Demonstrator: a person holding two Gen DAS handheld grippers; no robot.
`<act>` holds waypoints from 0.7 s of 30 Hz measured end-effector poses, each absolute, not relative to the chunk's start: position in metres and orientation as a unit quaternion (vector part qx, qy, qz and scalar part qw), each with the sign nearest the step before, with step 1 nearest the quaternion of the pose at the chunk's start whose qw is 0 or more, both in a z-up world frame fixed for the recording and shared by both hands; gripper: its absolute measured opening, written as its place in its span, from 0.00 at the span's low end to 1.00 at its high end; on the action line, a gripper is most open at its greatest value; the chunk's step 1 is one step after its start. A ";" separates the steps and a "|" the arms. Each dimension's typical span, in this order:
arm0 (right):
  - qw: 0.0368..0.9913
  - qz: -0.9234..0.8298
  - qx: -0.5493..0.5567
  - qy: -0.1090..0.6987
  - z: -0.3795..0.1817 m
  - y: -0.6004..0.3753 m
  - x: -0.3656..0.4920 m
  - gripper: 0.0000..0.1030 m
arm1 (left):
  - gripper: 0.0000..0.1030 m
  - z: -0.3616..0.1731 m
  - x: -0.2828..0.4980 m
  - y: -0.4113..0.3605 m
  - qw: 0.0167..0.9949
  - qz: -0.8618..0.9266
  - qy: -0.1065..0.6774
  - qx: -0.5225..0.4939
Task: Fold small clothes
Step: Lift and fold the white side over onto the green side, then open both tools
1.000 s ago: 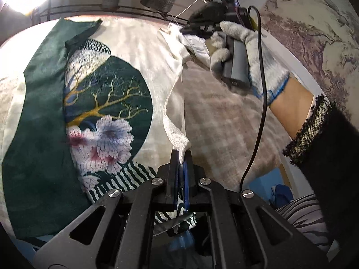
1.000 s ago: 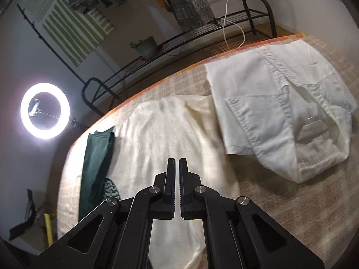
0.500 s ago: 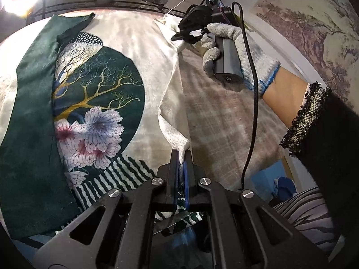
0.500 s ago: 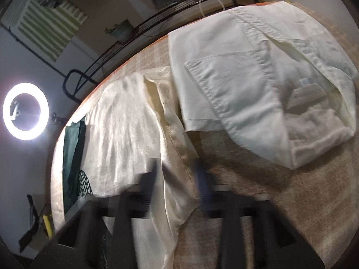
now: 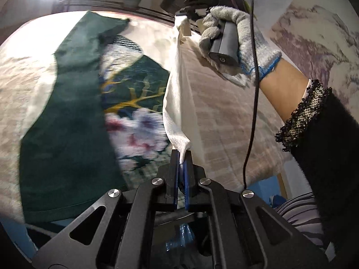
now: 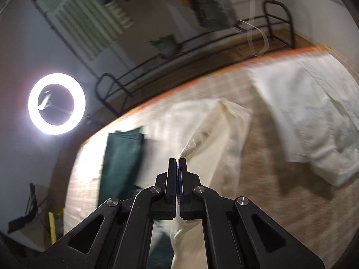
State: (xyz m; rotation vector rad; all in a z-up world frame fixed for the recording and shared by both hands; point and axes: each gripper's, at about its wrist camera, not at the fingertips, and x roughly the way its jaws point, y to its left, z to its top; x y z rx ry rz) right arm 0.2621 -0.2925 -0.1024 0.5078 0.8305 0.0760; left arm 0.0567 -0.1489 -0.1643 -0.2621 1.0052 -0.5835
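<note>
A cream garment (image 5: 177,85) with a dark green panel and a tree-and-flower print (image 5: 136,103) lies on the bed. My left gripper (image 5: 182,154) is shut on the near corner of its cream right edge. My right gripper (image 6: 178,160), seen at the far end in the left wrist view (image 5: 188,15), is shut on the far corner of the same edge (image 6: 202,139). The edge hangs taut and lifted between both grippers. Both views are blurred by motion.
A folded white garment (image 6: 314,121) lies on the beige bedspread (image 6: 269,179) to the right. A ring light (image 6: 56,103) and a black metal rack (image 6: 202,44) stand beyond the bed's far edge. The gloved hand and a black cable (image 5: 253,89) cross the right side.
My right gripper opened, then shut on the garment's far corner. Both grippers have lifted the cream edge off the bed and pulled it straight.
</note>
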 end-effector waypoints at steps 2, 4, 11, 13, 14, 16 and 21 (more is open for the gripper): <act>0.890 0.052 0.216 0.399 -0.095 -0.264 0.270 0.01 | 0.01 -0.167 0.059 -0.134 0.829 -0.262 0.475 -0.135; 0.893 0.068 0.189 0.402 -0.092 -0.237 0.276 0.01 | 0.01 -0.172 0.061 -0.118 0.828 -0.248 0.480 -0.147; 0.890 0.108 0.125 0.425 -0.104 -0.158 0.296 0.01 | 0.01 -0.184 0.063 -0.081 0.826 -0.218 0.493 -0.166; 0.886 0.116 0.104 0.436 -0.114 -0.137 0.300 0.01 | 0.01 -0.186 0.061 -0.077 0.827 -0.214 0.495 -0.162; 0.884 0.120 0.097 0.441 -0.119 -0.130 0.301 0.01 | 0.01 -0.187 0.060 -0.075 0.827 -0.210 0.496 -0.161; 0.878 0.128 0.081 0.454 -0.131 -0.116 0.305 0.01 | 0.01 -0.188 0.059 -0.072 0.828 -0.204 0.498 -0.157; 0.853 0.166 0.060 0.491 -0.154 -0.093 0.309 0.04 | 0.01 -0.195 0.059 -0.066 0.823 -0.193 0.510 -0.156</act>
